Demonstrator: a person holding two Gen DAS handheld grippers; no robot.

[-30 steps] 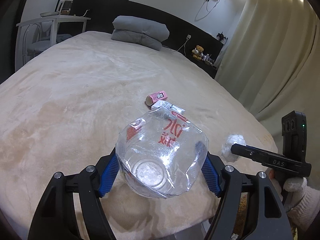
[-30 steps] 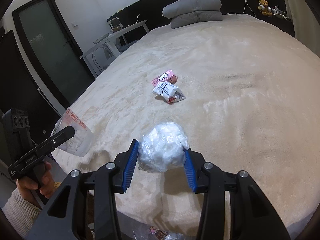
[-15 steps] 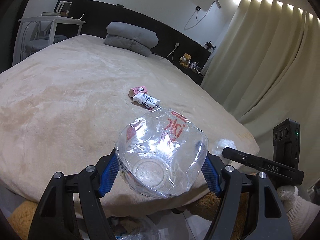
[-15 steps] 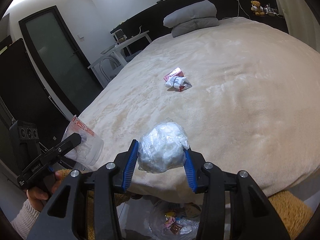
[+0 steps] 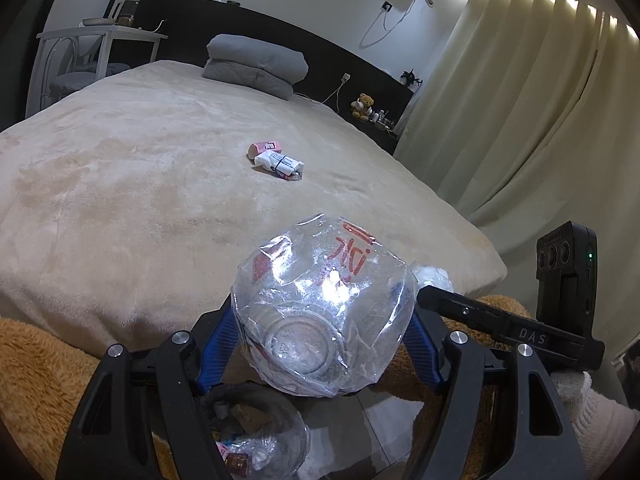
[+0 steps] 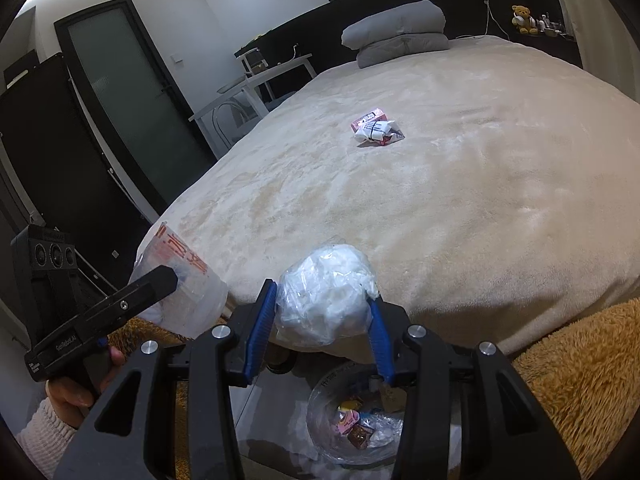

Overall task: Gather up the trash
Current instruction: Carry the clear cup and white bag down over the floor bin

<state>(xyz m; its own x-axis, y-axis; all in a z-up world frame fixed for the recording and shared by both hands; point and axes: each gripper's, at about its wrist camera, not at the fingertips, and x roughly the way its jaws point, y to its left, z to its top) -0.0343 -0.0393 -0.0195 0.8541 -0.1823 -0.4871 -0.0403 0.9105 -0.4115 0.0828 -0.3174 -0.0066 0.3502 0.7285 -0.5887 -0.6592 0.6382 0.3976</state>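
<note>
Bed (image 5: 140, 184) with beige cover fills both views; orange rug (image 6: 580, 364) on the floor at its foot edge. Grey pillows (image 5: 256, 64) stacked at the head edge, white side table (image 5: 100, 40) past the far left corner, curtain (image 5: 520, 100) along the right side, dark door (image 6: 132, 92) on the left.

Left tongs (image 5: 324, 336) clamped on a crushed clear cup (image 5: 320, 308) with red print, held past the foot edge, over the floor. Right tongs (image 6: 320, 320) clamped on a white wad (image 6: 326, 294) wrapped in clear film, also just off the foot edge. Each tongs shows in the other's view, side by side, near but apart. Left hand (image 6: 76, 392) with a knit sleeve grips its handle.

Clear trash bag (image 6: 356, 424) on the floor below both tongs, already holding wrappers.

Still on the bed, mid-cover: pink box (image 5: 265, 147) and, touching it on the near side, a white wrapper (image 5: 280, 164). Small teddy (image 5: 362, 105) on the ledge by the far right corner.
</note>
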